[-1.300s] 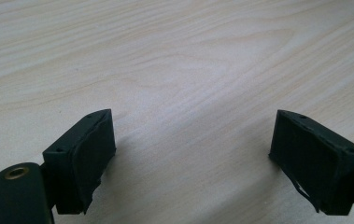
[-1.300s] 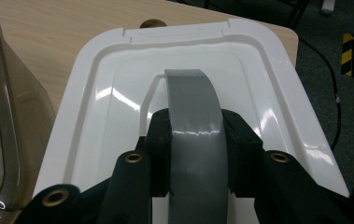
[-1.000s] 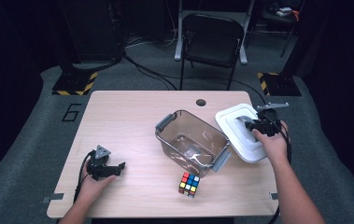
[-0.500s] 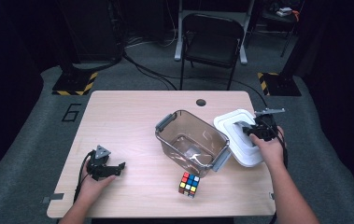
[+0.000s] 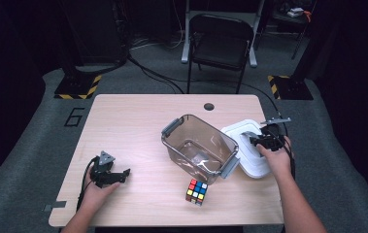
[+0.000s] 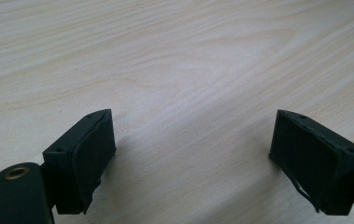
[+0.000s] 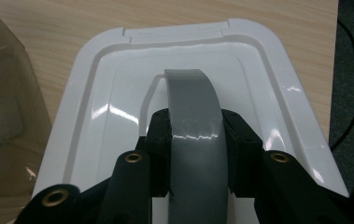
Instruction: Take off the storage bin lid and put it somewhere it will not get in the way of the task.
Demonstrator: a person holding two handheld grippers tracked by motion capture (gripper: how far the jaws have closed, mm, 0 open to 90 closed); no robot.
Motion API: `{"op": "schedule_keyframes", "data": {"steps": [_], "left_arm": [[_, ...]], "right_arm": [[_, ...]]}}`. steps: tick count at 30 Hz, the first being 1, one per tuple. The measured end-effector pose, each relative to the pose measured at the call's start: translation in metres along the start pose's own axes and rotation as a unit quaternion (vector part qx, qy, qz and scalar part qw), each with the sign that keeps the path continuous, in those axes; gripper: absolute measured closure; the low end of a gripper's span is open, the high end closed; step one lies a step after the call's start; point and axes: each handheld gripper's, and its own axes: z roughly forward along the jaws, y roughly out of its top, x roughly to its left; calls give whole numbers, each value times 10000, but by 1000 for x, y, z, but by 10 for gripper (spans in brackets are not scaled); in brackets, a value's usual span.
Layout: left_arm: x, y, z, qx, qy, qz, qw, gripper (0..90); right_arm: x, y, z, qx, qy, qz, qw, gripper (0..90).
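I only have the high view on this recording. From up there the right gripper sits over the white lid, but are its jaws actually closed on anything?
Observer: Yes. In the right gripper view the right gripper has its jaws clamped on the grey handle arching over the white lid.
Operator: And the left one, holding something?
Observer: No. The left gripper has its jaws wide apart with bare wooden table between them.
Operator: Is the lid touching the bin?
Observer: The clear bin sits at the lid's left edge there; I cannot tell whether they touch.
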Motion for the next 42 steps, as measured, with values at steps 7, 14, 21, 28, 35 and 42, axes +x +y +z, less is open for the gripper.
{"op": "schedule_keyframes", "data": {"steps": [7, 14, 21, 28, 35, 42], "left_arm": [[0, 0, 0, 3, -1, 4, 10000, 138], [0, 0, 0, 4, -1, 5, 10000, 138], [0, 0, 0, 5, -1, 7, 10000, 138], [0, 0, 0, 4, -2, 5, 10000, 138], [0, 0, 0, 7, -2, 10, 10000, 138], [0, 0, 0, 1, 0, 2, 10000, 138]], "right_arm": [[2, -5, 5, 63, -34, -8, 10000, 668], [4, -10, 9, 147, -102, -44, 9998, 668], [2, -17, 14, 188, -166, -34, 9997, 668], [2, -23, 19, 238, -227, 11, 9995, 668], [1, -28, 23, 220, -230, 89, 9995, 668], [-1, -32, 25, 244, -186, 116, 9995, 667]]}}
